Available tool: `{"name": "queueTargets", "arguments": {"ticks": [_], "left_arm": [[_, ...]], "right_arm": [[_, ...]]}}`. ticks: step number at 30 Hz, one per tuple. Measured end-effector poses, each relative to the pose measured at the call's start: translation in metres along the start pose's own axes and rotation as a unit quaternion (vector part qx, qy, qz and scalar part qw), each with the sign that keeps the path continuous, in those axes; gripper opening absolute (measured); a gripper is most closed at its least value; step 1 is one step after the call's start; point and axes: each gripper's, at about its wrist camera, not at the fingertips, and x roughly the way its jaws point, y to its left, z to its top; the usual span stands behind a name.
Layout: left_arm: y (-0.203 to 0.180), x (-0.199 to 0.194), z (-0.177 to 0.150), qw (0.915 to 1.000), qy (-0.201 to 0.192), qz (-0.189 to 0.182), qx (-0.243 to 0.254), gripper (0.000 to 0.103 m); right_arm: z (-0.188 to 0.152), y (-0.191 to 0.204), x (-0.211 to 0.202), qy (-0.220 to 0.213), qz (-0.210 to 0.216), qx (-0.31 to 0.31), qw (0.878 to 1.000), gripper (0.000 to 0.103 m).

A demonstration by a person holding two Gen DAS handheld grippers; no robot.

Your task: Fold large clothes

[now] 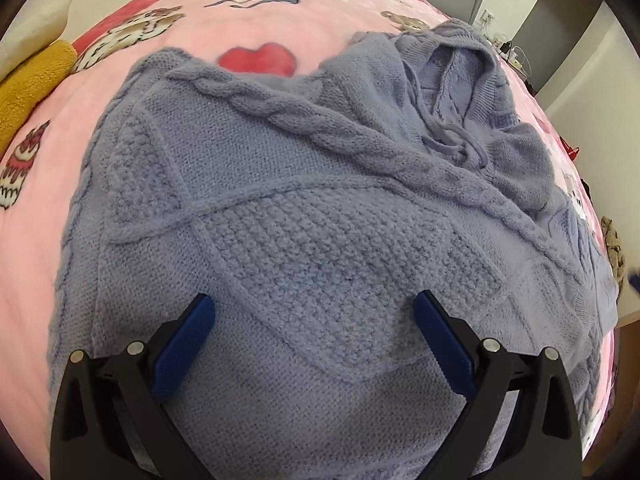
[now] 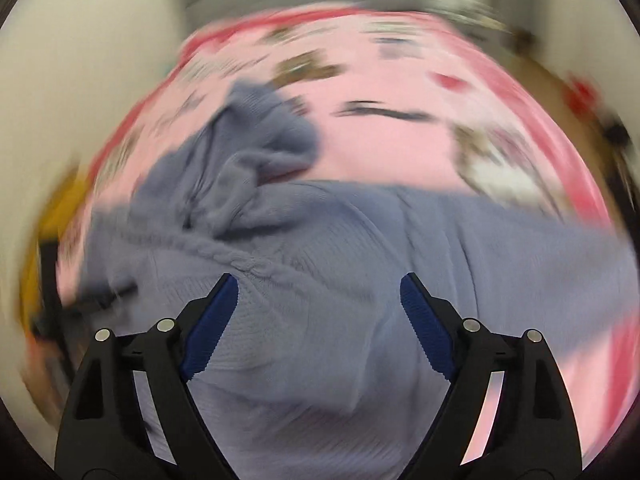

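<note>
Sweater (image 1: 320,216), blue-grey cable knit, is lying spread on a pink blanket (image 1: 72,168), hood at one o'clock, while left gripper (image 1: 314,312) and right gripper (image 2: 318,300) are hovering released above it, needing matched edge grasps for a straight fold.

Periwinkle-blue cable-knit sweater (image 1: 304,216) on pink blanket (image 1: 280,28).
Braided cables and bumpy moss-stitch panels in the knit; red hearts, brown teddy bears, blue bow printed on pink; mustard-yellow cloth (image 1: 28,84); black tool (image 1: 314,304) with blue pads (image 1: 184,344).
</note>
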Motion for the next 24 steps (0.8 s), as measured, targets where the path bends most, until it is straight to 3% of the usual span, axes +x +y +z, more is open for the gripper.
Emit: {"name": "queueTargets", "arguments": {"ticks": [1, 3, 4, 8, 10, 11, 13, 16, 18, 21, 24], "left_arm": [[-0.001, 0.0, 0.001, 1.0, 0.001, -0.003, 0.0, 0.098], [0.0, 0.0, 0.002, 1.0, 0.002, -0.008, 0.0, 0.098], [0.001, 0.0, 0.002, 0.9999, 0.003, -0.01, 0.002, 0.098], [0.002, 0.0, 0.001, 0.9998, 0.006, -0.015, 0.014, 0.098], [0.001, 0.0, 0.002, 0.9997, 0.005, -0.016, 0.015, 0.098], [0.001, 0.0, 0.001, 0.9997, 0.005, -0.016, 0.015, 0.098], [0.002, 0.0, -0.001, 0.9997, 0.004, -0.014, 0.018, 0.098], [0.001, -0.001, 0.0, 0.9997, 0.008, -0.013, 0.017, 0.098], [0.002, -0.005, 0.002, 0.9996, 0.011, -0.025, -0.005, 0.098], [0.001, -0.011, 0.003, 0.996, 0.011, -0.07, -0.054, 0.098], [-0.004, -0.01, 0.005, 0.9935, 0.012, -0.087, -0.073, 0.098]], "right_arm": [[0.012, 0.0, 0.018, 0.035, 0.04, -0.042, 0.998, 0.074], [0.021, 0.003, 0.046, 0.099, 0.08, -0.097, 0.987, 0.067], [0.023, 0.006, 0.066, 0.145, 0.086, -0.139, 0.976, 0.064], [0.008, 0.023, 0.096, 0.234, 0.104, -0.251, 0.934, 0.038], [0.006, 0.026, 0.095, 0.233, 0.11, -0.271, 0.927, 0.027], [0.005, 0.027, 0.095, 0.232, 0.108, -0.275, 0.927, 0.013], [0.006, 0.027, 0.089, 0.22, 0.107, -0.276, 0.93, 0.012], [0.012, 0.03, 0.073, 0.193, 0.064, -0.293, 0.934, 0.011], [0.022, 0.033, 0.065, 0.2, 0.04, -0.306, 0.93, 0.011], [0.044, 0.029, 0.058, 0.189, -0.02, -0.33, 0.925, 0.011], [0.063, 0.009, 0.059, 0.191, -0.04, -0.28, 0.94, 0.011]]}}
